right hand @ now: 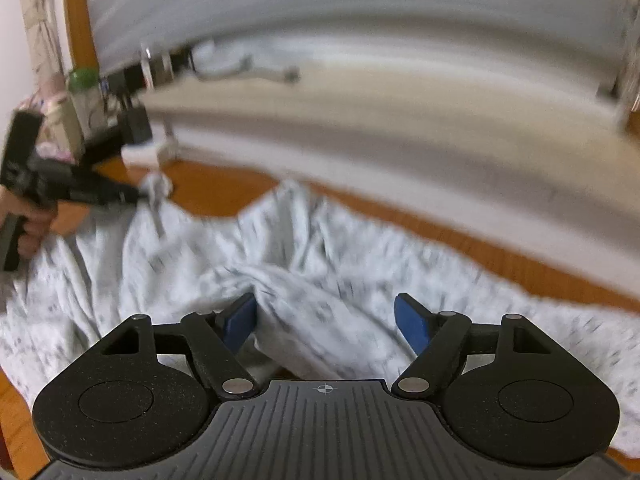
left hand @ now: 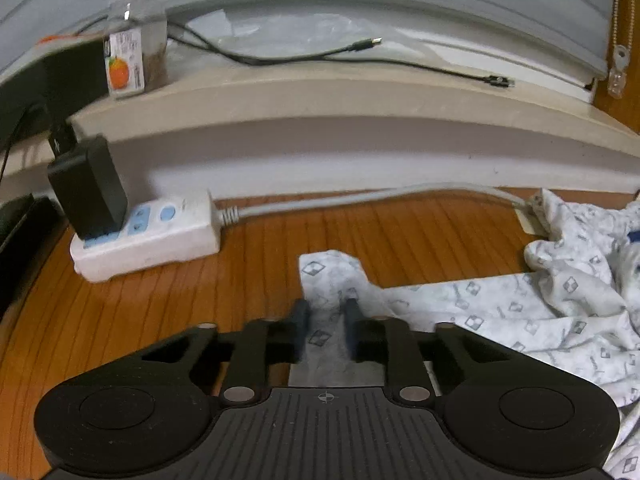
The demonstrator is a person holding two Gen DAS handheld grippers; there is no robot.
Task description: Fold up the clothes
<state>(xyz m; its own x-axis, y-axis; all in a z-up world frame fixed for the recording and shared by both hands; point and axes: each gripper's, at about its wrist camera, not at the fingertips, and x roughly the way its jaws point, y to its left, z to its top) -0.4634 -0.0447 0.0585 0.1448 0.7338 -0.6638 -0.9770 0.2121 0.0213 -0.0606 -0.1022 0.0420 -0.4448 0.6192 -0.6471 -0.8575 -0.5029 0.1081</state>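
A white garment (left hand: 480, 320) with a small grey diamond print lies crumpled on the wooden table (left hand: 160, 300). In the left wrist view my left gripper (left hand: 326, 320) is shut on a corner flap of it, with cloth pinched between the dark pads. The right wrist view is blurred. There the garment (right hand: 320, 248) spreads across the table, and my right gripper (right hand: 326, 320) stands open just above it, a raised fold lying between its blue pads (right hand: 240, 320). At the far left of that view a hand (right hand: 36, 224) holds the left gripper (right hand: 140, 194) on the cloth's corner.
A white power strip (left hand: 152, 236) with a black adapter (left hand: 88, 188) sits at the back left, its grey cord (left hand: 360, 200) running right. Behind it, a beige ledge (left hand: 320, 96) carries a clear jar (left hand: 134, 40) and black cables (left hand: 320, 56).
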